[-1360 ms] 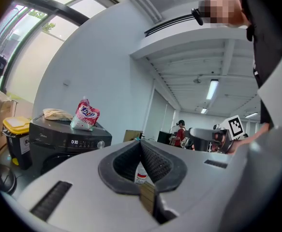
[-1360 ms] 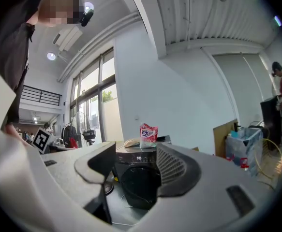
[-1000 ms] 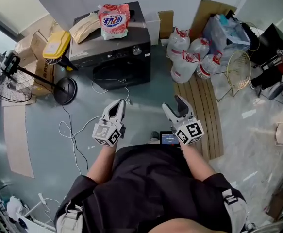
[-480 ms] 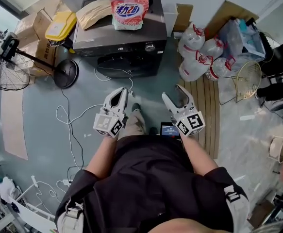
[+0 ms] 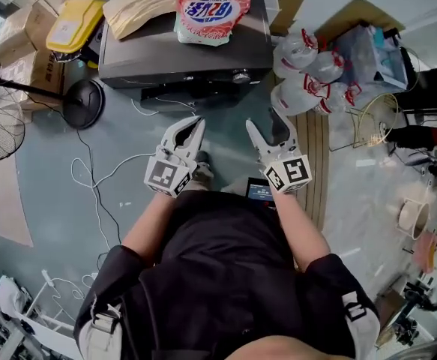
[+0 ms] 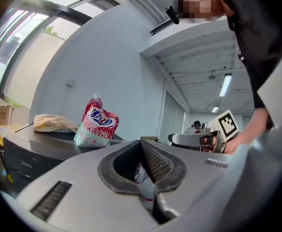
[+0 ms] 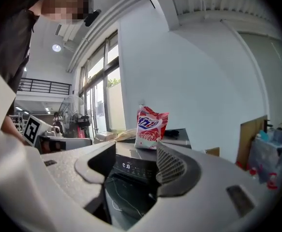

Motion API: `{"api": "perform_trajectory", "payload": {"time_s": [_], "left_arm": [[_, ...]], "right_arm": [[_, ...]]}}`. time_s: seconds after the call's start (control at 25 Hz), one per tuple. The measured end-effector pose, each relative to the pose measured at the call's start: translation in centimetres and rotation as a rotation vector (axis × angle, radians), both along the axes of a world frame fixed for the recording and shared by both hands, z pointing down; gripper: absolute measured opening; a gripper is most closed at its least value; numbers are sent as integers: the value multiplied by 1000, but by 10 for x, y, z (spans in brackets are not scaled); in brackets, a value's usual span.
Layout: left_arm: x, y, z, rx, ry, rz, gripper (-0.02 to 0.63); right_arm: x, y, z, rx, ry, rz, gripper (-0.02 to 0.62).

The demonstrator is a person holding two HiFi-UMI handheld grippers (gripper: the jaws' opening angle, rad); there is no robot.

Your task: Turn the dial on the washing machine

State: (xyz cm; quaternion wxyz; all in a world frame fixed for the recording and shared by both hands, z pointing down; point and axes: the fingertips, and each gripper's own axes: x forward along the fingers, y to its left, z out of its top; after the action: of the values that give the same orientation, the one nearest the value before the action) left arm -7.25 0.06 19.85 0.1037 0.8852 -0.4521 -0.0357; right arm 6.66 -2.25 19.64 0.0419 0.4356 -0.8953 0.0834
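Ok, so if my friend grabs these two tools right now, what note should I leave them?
Left tool: jaws together, holding nothing.
Right tool: jaws apart, empty.
Both are held out in front of the washing machine, touching nothing.
The dial sits at the right end of the front panel, nearer the right tool.
Done: nothing, the dial is not yet touched.
Left: reach the dial, close on it, turn it.

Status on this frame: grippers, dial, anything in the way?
Left gripper shut, empty; right gripper open, empty. Dial on washing machine front untouched, both grippers short of it. Detergent pouch on top, off the dial.
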Motion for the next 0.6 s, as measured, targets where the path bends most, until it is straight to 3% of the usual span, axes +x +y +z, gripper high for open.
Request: {"api": "perform_trajectory", "payload": {"time_s": [0.24, 0.6], "left_arm": [[5, -46, 36, -28, -5, 25, -6], [16, -76, 92, -82, 5, 4, -6]], "right_arm": [[-9, -58, 39, -9, 59, 20, 265], [-3, -107, 133, -95, 28, 104, 265]]}}
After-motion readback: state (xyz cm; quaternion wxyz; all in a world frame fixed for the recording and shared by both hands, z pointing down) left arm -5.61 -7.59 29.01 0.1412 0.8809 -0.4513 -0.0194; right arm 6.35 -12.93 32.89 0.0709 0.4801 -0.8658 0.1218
